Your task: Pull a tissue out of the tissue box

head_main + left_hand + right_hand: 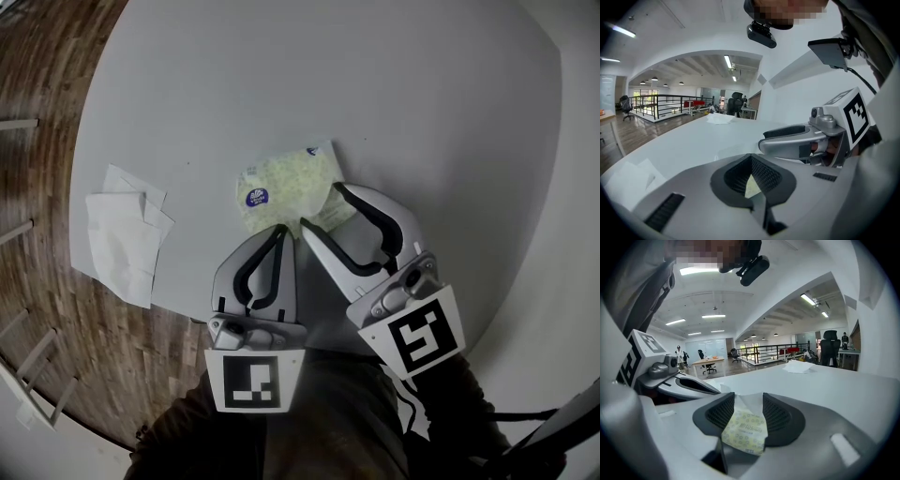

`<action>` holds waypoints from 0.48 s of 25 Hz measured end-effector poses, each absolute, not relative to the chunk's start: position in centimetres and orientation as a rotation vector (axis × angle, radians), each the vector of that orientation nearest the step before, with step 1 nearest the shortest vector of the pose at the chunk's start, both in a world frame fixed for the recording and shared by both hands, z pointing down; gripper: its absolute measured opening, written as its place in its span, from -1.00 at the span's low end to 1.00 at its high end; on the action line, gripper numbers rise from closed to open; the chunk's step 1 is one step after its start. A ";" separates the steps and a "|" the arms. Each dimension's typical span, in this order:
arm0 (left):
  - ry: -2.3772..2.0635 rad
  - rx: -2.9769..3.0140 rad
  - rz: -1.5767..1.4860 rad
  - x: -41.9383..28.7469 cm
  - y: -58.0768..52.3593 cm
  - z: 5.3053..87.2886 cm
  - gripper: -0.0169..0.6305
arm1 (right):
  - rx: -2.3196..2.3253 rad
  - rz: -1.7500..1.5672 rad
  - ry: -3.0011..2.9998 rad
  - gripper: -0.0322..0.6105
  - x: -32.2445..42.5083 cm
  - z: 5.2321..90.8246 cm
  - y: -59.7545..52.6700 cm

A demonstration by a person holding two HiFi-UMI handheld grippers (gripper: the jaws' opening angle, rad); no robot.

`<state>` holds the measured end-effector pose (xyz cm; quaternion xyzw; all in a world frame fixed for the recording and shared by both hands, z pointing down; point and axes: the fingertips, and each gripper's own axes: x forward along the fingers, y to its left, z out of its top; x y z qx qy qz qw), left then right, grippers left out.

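On the white desk (422, 112), mid-surface, the tissue pack (281, 183) lies flat. I have the right gripper (320, 206) at its near right corner with the jaws spread wide. The pack shows between the pads, and I see no squeeze on it. The left gripper (281, 229) is just beside, tips pressed together on nothing, pointing at the pack's near edge. Loose tissues (122, 234) lie well apart at the left rim.

Tissue pack (744, 430) (yellow-patterned) between spread jaws
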<state>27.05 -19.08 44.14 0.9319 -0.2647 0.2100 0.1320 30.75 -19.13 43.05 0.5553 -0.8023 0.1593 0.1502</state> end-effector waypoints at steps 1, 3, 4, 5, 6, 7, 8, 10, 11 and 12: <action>-0.762 2.701 0.614 27.1 -19.2 44.5 -0.95 | 1.591 0.458 -2.293 -0.39 30.8 43.5 -19.3; -0.747 2.697 0.624 27.4 -19.3 45.1 -0.95 | 1.580 0.451 -2.274 -0.40 30.9 44.3 -19.5; -0.742 2.695 0.626 27.5 -19.3 45.4 -0.95 | 1.572 0.445 -2.270 -0.47 30.8 44.5 -19.6; -0.740 2.693 0.625 27.6 -19.4 45.6 -0.95 | 1.563 0.440 -2.269 -0.58 30.7 44.7 -19.6; -0.741 2.692 0.623 27.7 -19.5 45.8 -0.95 | 1.555 0.438 -2.272 -0.77 30.7 44.8 -19.7; -0.742 2.694 0.619 27.8 -19.6 45.8 -0.95 | 1.550 0.441 -2.277 -0.86 30.6 44.9 -19.7; -0.741 2.699 0.614 27.9 -19.7 45.8 -0.95 | 1.551 0.445 -2.283 -0.87 30.6 44.8 -19.7; -0.741 2.708 0.611 28.1 -19.8 45.8 -0.95 | 1.565 0.451 -2.291 -0.88 30.6 44.4 -19.7; -0.742 2.710 0.614 28.1 -19.8 45.9 -0.95 | 1.571 0.450 -2.297 -0.88 30.6 43.9 -19.7; -0.744 2.706 0.622 28.0 -19.9 46.0 -0.95 | 1.574 0.445 -2.303 -0.88 30.5 43.4 -19.6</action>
